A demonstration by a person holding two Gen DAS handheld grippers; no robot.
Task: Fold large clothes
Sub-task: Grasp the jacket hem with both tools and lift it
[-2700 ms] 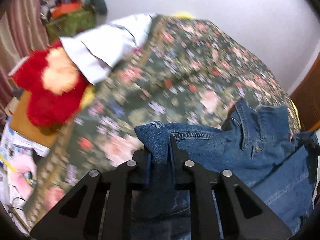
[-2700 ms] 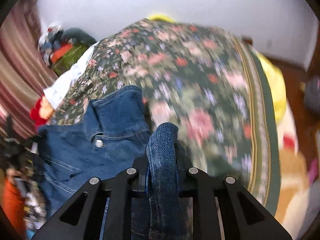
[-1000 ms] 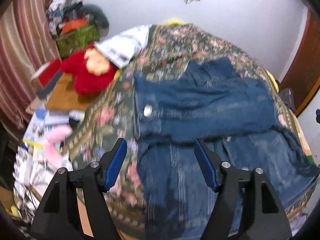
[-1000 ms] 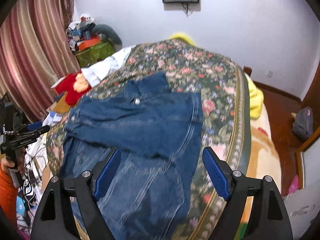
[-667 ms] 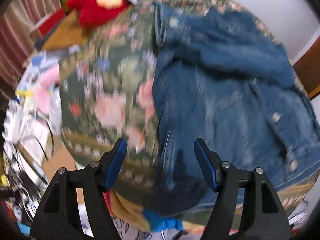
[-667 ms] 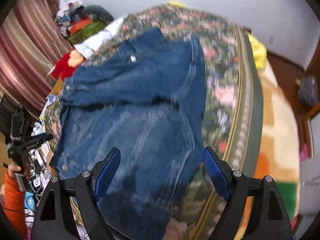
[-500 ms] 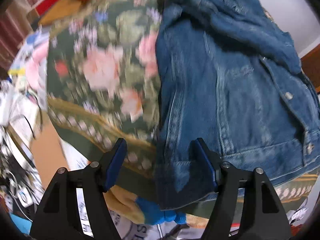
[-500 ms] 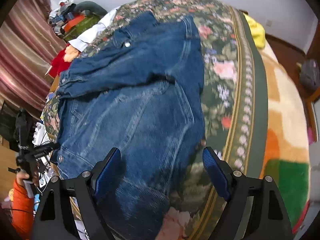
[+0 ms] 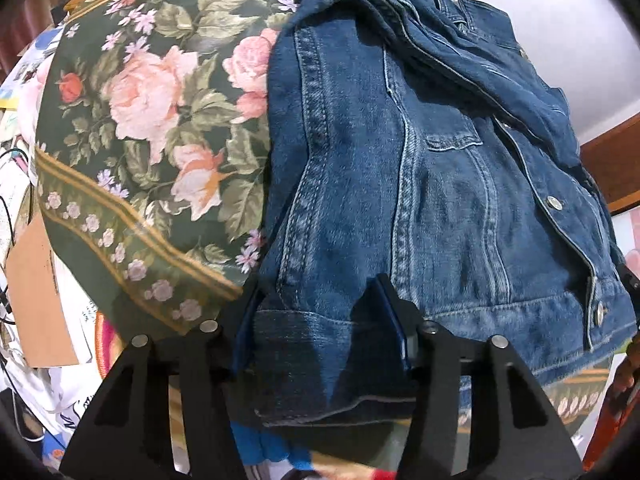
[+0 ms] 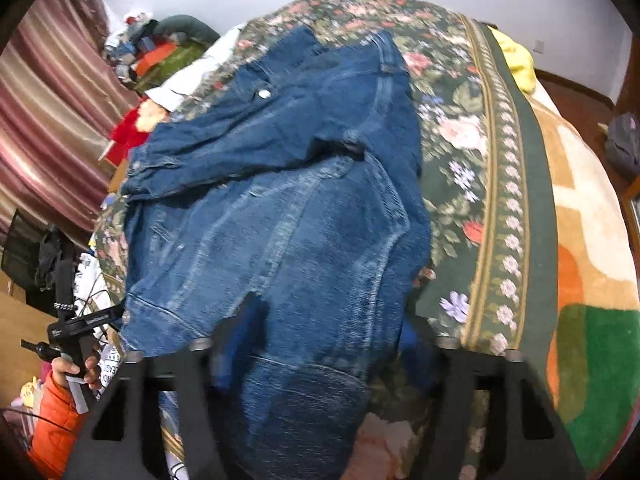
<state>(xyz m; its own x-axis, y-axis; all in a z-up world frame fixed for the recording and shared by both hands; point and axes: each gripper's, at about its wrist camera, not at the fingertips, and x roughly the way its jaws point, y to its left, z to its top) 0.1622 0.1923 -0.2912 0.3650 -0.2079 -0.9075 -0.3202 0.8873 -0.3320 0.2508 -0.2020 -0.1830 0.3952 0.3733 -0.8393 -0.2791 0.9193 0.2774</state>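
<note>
Jacket (image 9: 420, 184) lies spread on bed (image 9: 132, 128), hem low in frame. Left tool (image 9: 320, 304) and right tool (image 10: 332, 320) both wide, straddling hem. Advise: seat fingers fully over the band at matching points before closing.

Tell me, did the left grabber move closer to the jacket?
Yes. The left gripper has dropped toward the denim jacket; its hem now sits between the open jaws, at the floral bedspread's edge.

The left hand-held gripper (image 9: 318, 312), jaws apart, straddles the denim jacket's (image 9: 420, 168) hem on the floral bedspread (image 9: 152, 120).
</note>
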